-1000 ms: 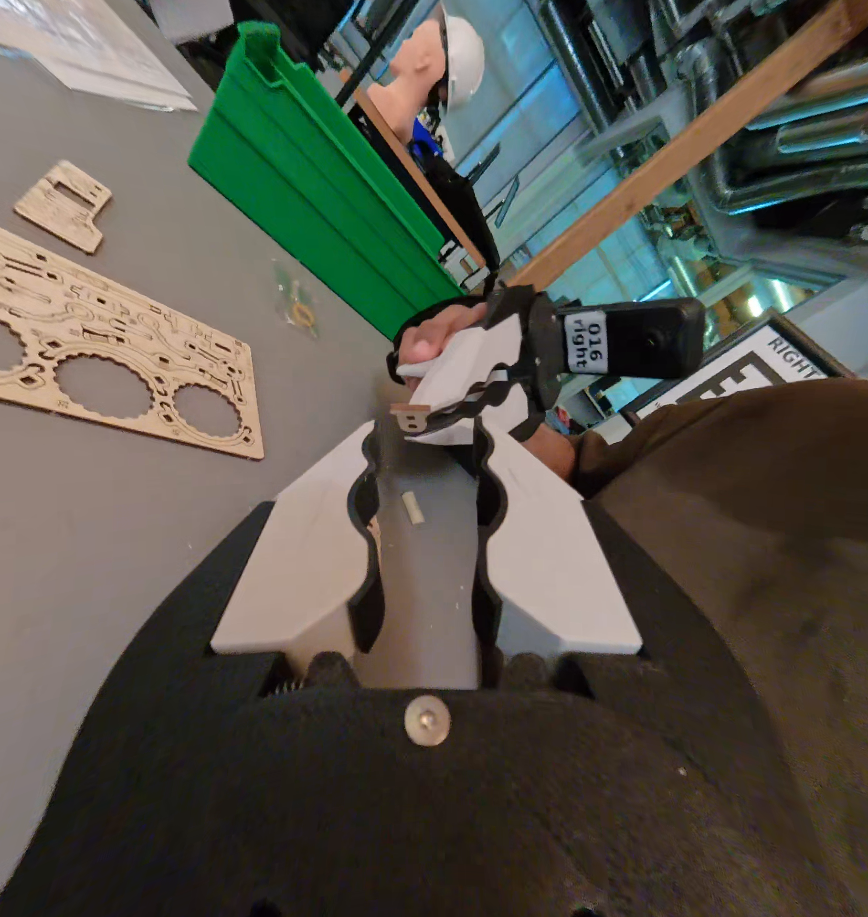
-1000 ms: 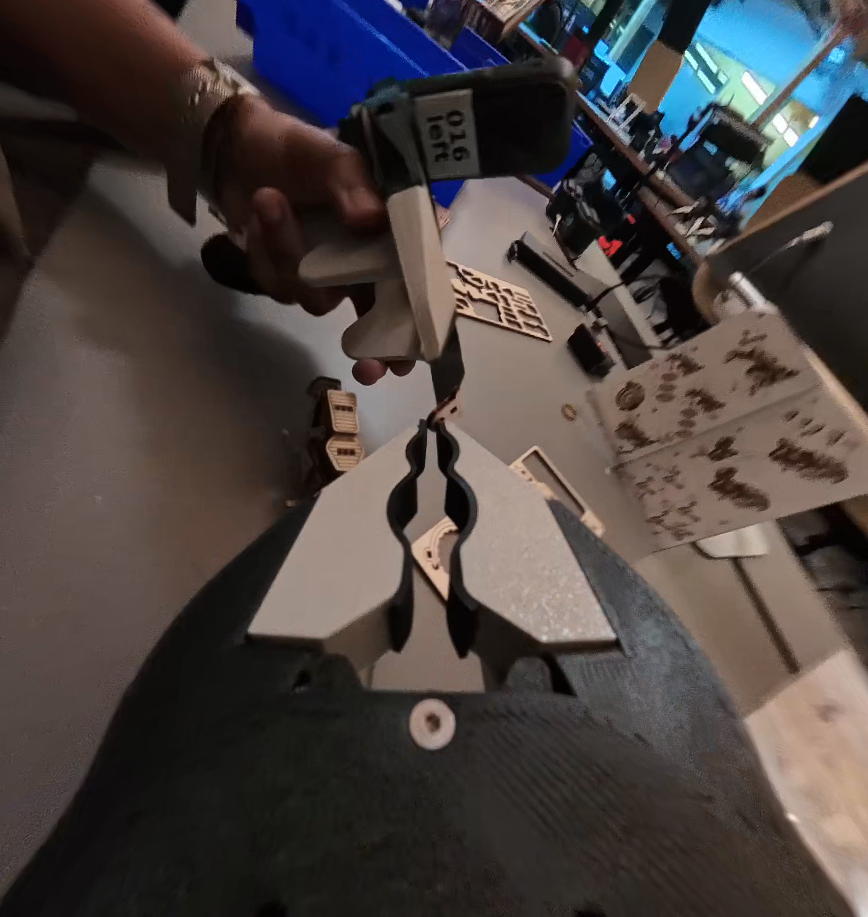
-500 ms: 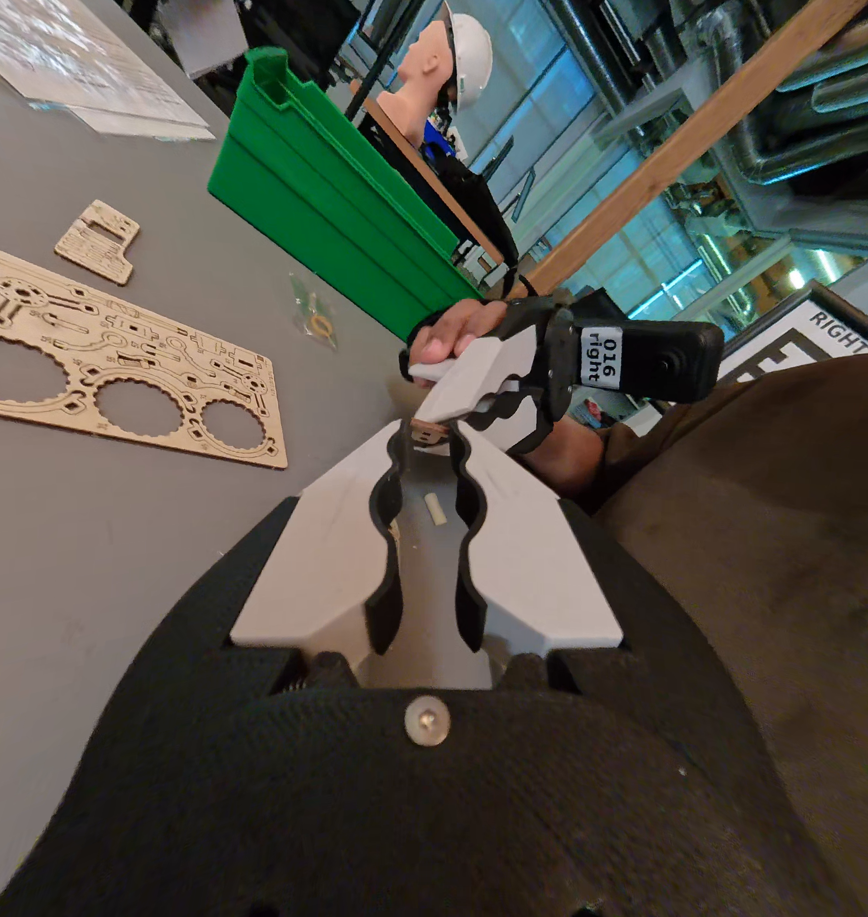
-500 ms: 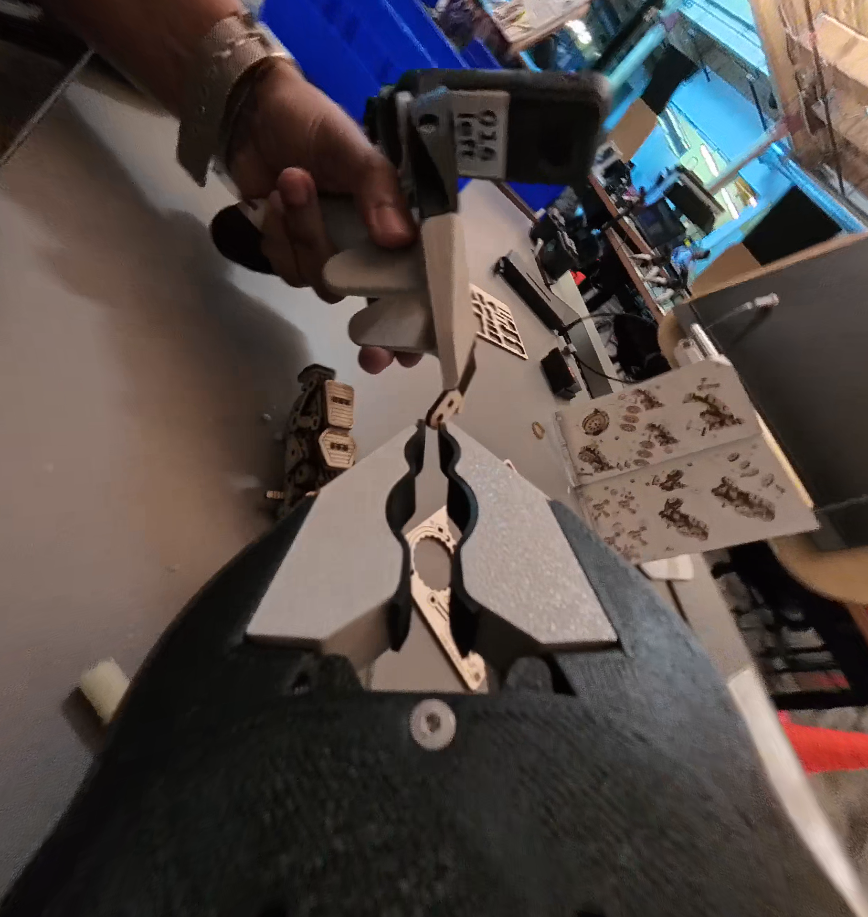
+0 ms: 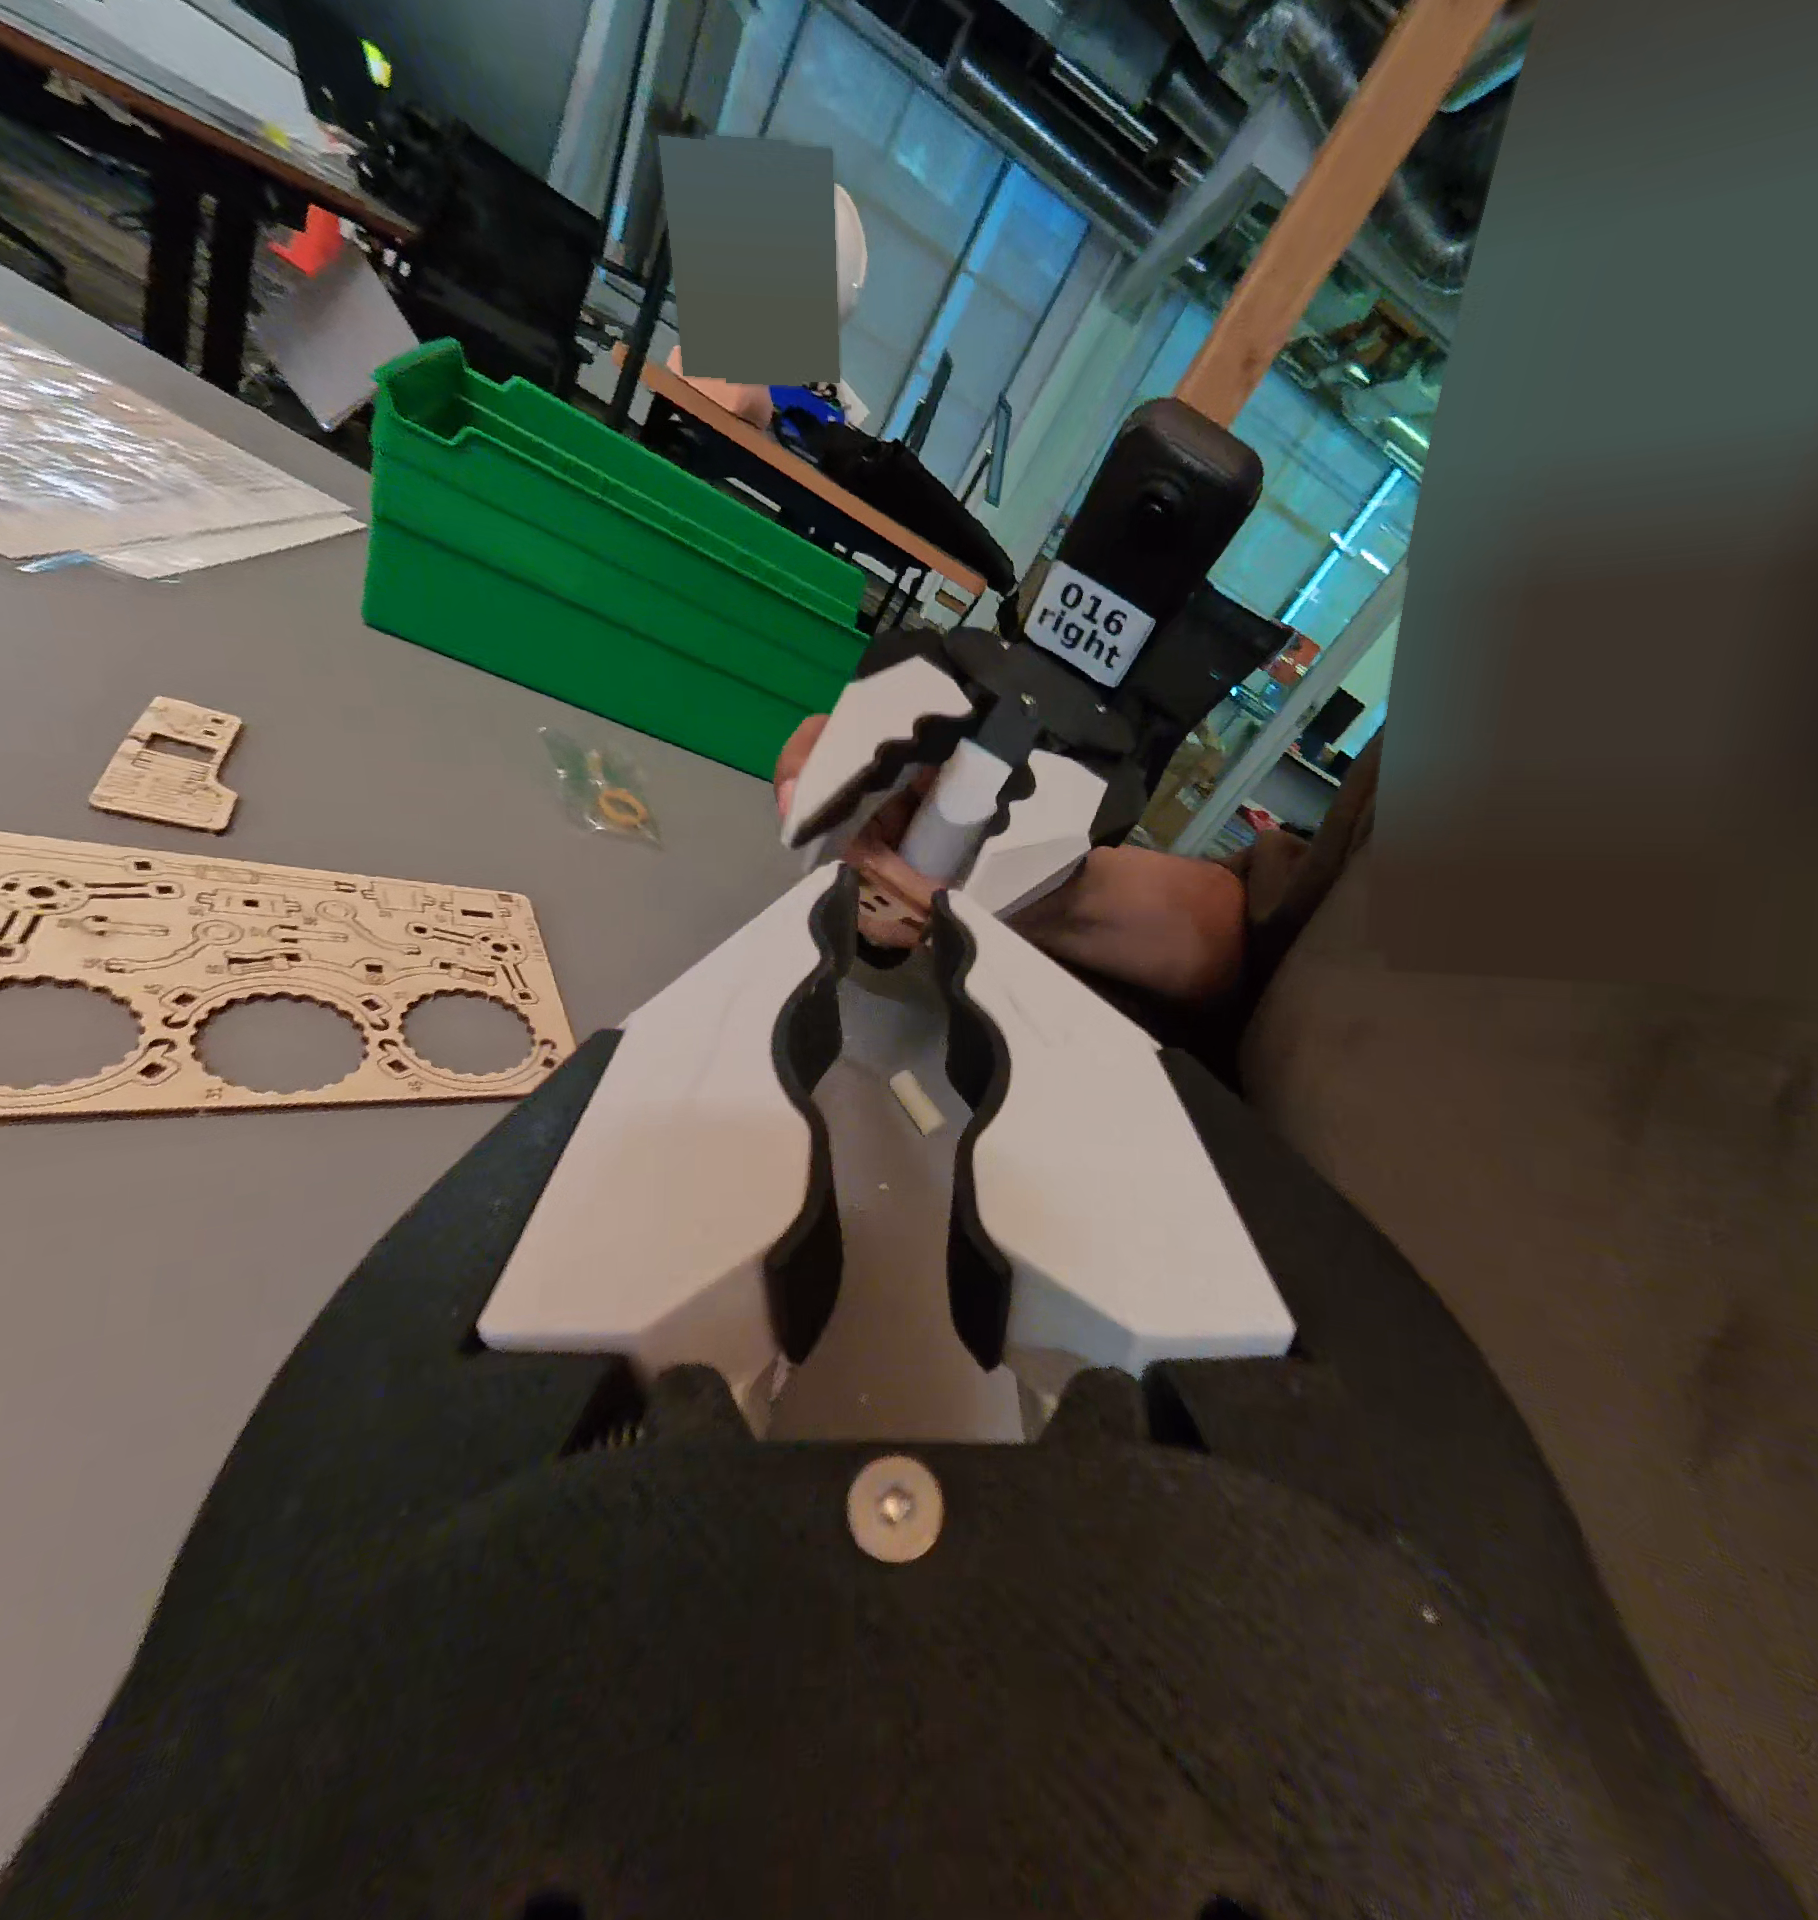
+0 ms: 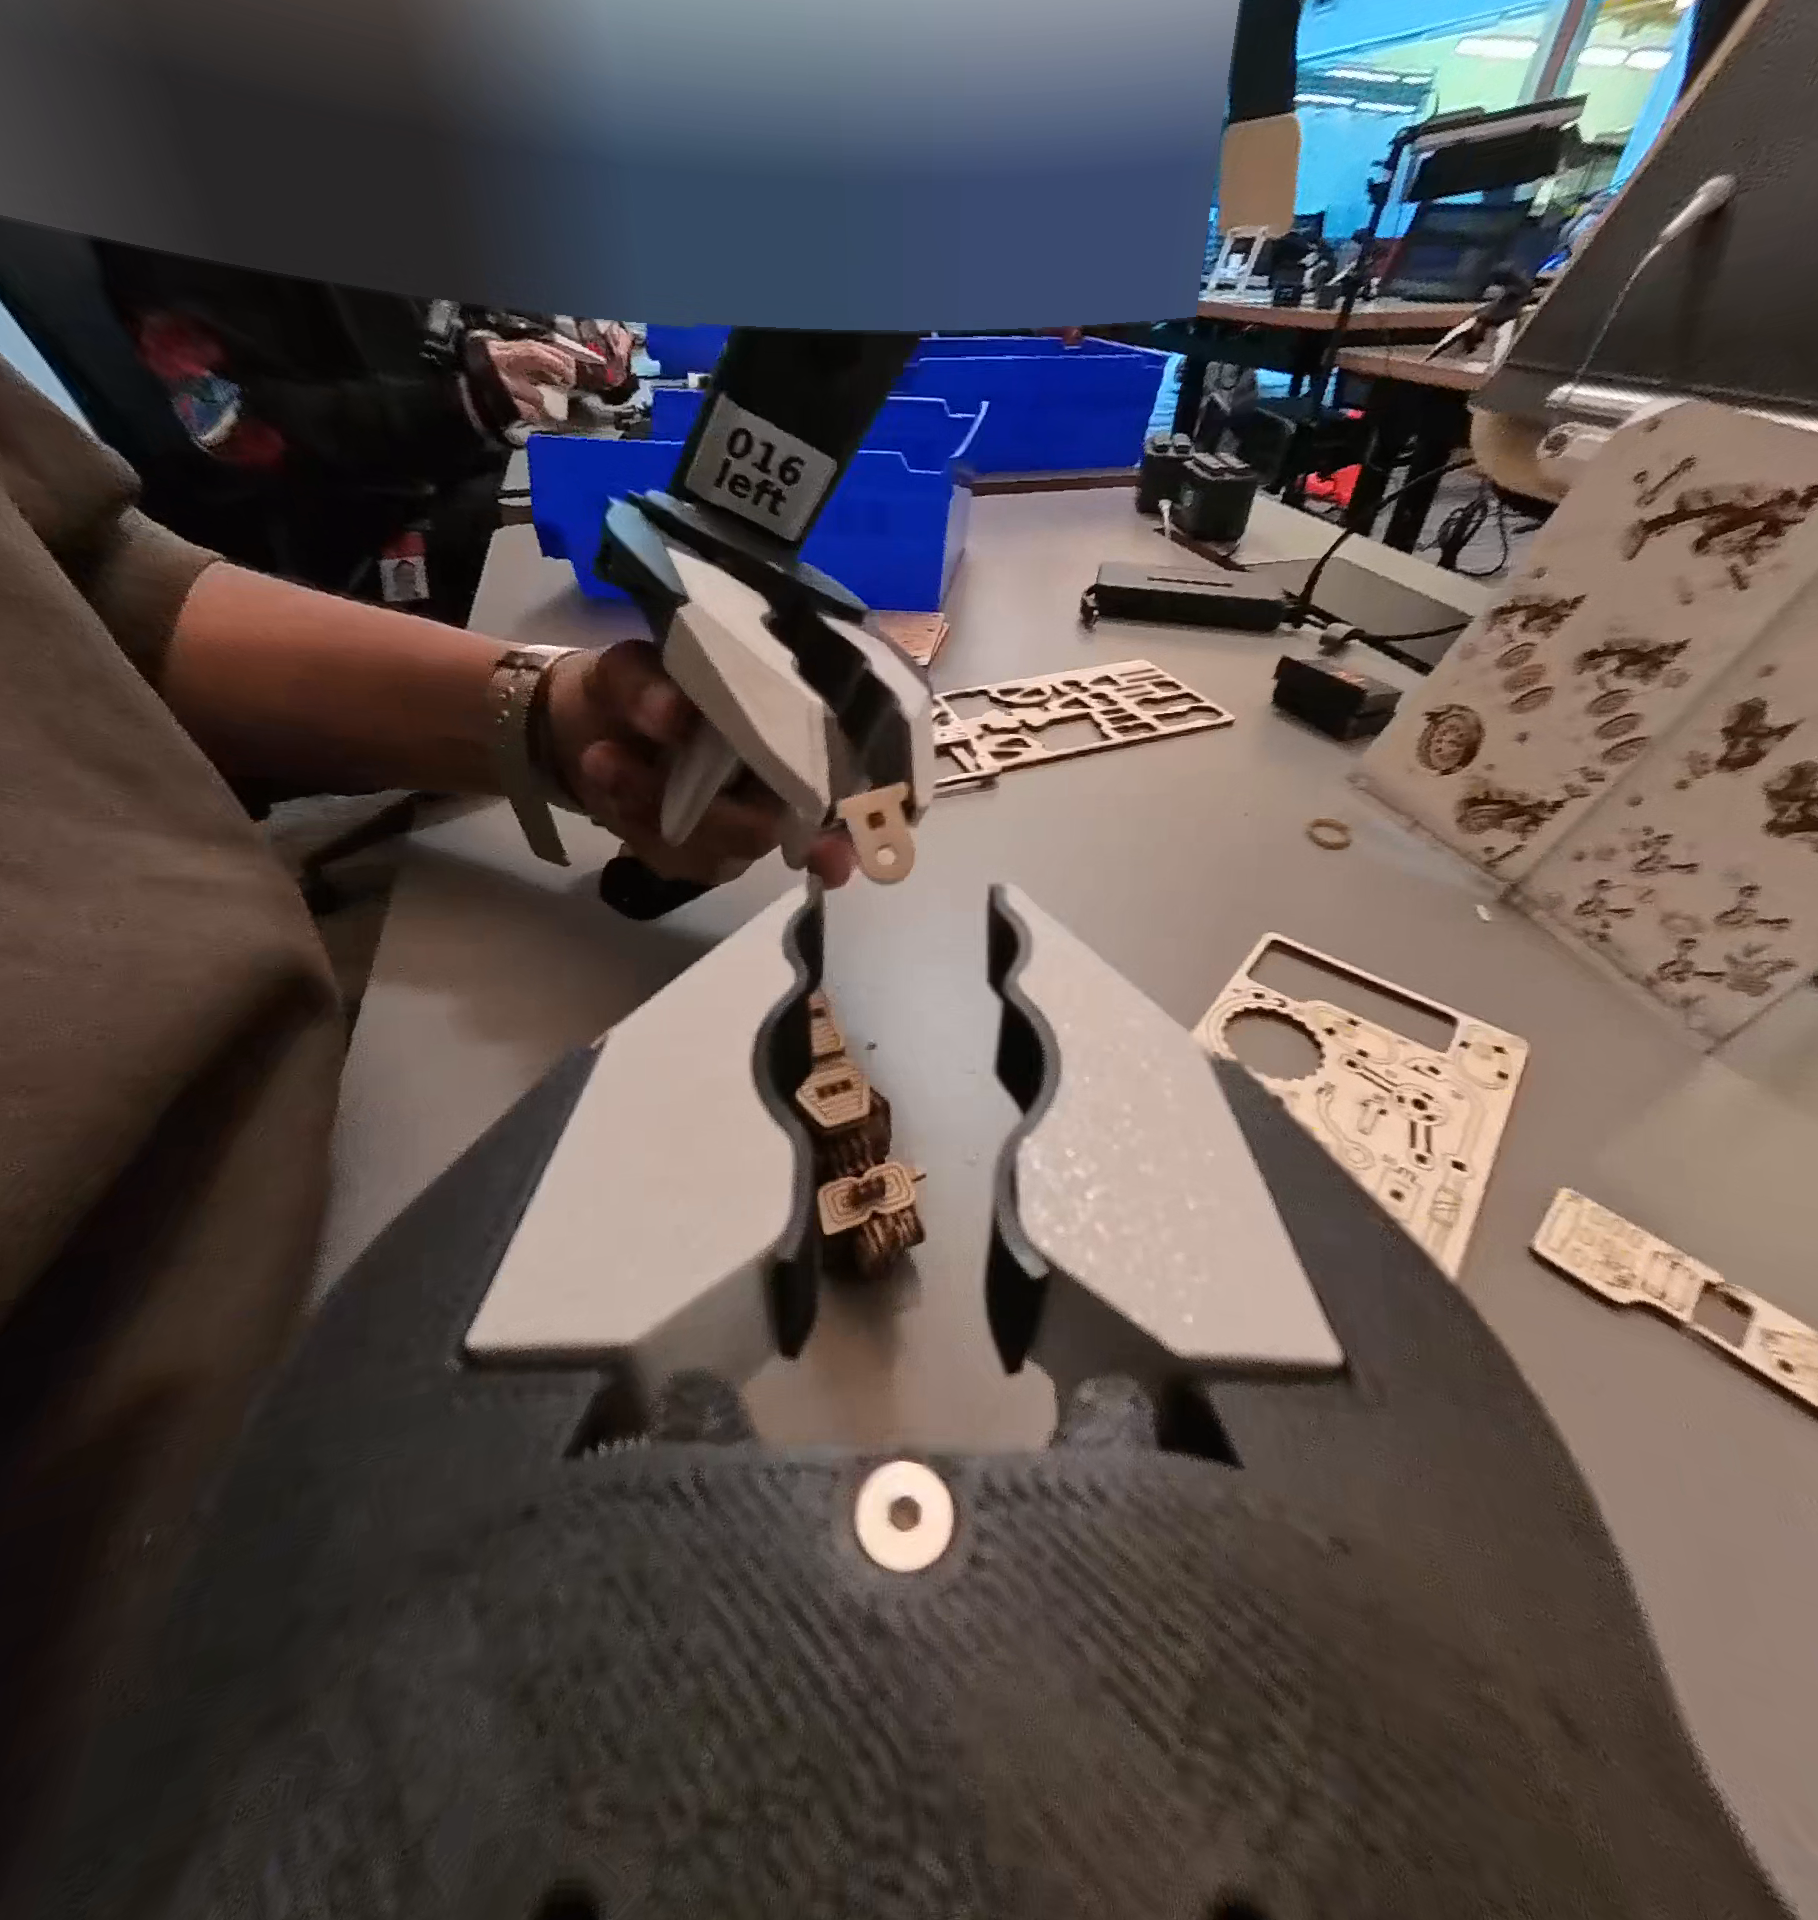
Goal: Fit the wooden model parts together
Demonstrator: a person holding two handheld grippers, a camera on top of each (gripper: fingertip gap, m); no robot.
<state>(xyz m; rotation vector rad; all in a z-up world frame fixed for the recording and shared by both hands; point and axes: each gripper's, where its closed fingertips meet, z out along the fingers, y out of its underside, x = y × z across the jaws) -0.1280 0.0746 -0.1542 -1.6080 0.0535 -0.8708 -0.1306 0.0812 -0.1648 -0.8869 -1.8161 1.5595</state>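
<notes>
Left gripper (image 6: 877, 821): I see it clamping the wooden tab (image 6: 882, 837).
Right gripper (image 6: 900, 902): spread, empty, just below the tab.

Obstacles: wooden model (image 6: 855, 1153) lay mid-table between the parted right gripper (image 6: 900, 904) fingers; cut sheets (image 6: 1367, 1081) crowded the table's (image 6: 1144, 862) right edge. Bare table ahead offered passage.
</notes>
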